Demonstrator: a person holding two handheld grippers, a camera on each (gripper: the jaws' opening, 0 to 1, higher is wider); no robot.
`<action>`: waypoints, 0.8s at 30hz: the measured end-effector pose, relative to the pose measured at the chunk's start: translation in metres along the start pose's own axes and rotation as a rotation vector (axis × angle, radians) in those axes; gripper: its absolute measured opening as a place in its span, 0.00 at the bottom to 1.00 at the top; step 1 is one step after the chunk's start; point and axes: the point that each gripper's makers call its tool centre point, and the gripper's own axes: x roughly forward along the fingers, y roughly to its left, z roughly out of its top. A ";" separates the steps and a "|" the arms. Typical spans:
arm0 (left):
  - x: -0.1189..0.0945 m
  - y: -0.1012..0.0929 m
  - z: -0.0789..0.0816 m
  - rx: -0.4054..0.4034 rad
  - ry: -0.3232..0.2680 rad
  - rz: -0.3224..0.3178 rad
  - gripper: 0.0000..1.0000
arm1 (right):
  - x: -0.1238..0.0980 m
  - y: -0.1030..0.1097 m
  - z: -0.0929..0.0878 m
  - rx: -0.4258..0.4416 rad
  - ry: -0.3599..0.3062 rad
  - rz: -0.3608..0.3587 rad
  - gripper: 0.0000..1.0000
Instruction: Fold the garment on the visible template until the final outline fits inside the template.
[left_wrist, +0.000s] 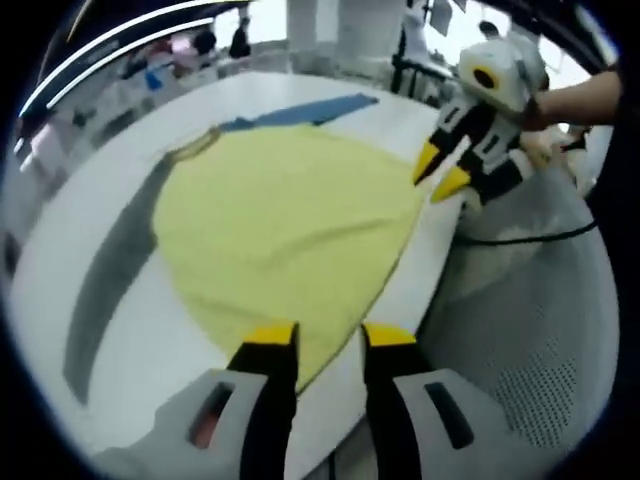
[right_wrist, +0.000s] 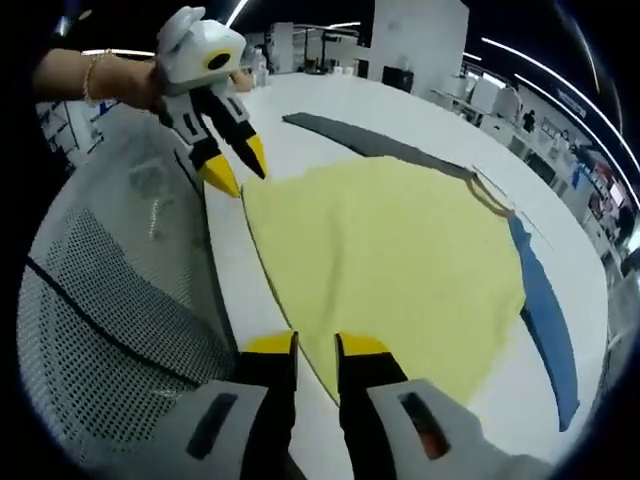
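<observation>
Grippers, both spread: your left (left_wrist: 328, 340) and right (right_wrist: 316, 348) straddle the yellow garment's (left_wrist: 280, 225) near hem; pinch one layer evenly, then fold toward the template (right_wrist: 545, 300).

Garment (left_wrist: 285, 225): pale yellow cloth, matt, soft fine weave, faint ripples. Table (left_wrist: 130, 330): white, smooth, matt. Template strips, grey (left_wrist: 115, 265) at 9 o'clock of the garment and blue (left_wrist: 300, 110) at 12: flat, matt, tape-like. Left hand-held gripper (left_wrist: 328, 335) and right hand-held gripper (right_wrist: 315, 345): glossy yellow plastic tips, black and white smooth plastic bodies. Mesh fabric (right_wrist: 95, 340): white, perforated, coarse.
</observation>
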 end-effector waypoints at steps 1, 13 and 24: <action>-0.003 0.001 0.002 -0.012 -0.008 0.000 0.26 | -0.004 -0.002 0.002 0.012 -0.009 -0.004 0.20; -0.047 0.032 0.035 -0.206 -0.179 0.124 0.52 | -0.052 -0.040 0.035 0.122 -0.148 -0.086 0.38; -0.091 0.051 0.040 -0.317 -0.237 0.209 0.75 | -0.087 -0.066 0.013 0.215 -0.163 -0.159 0.58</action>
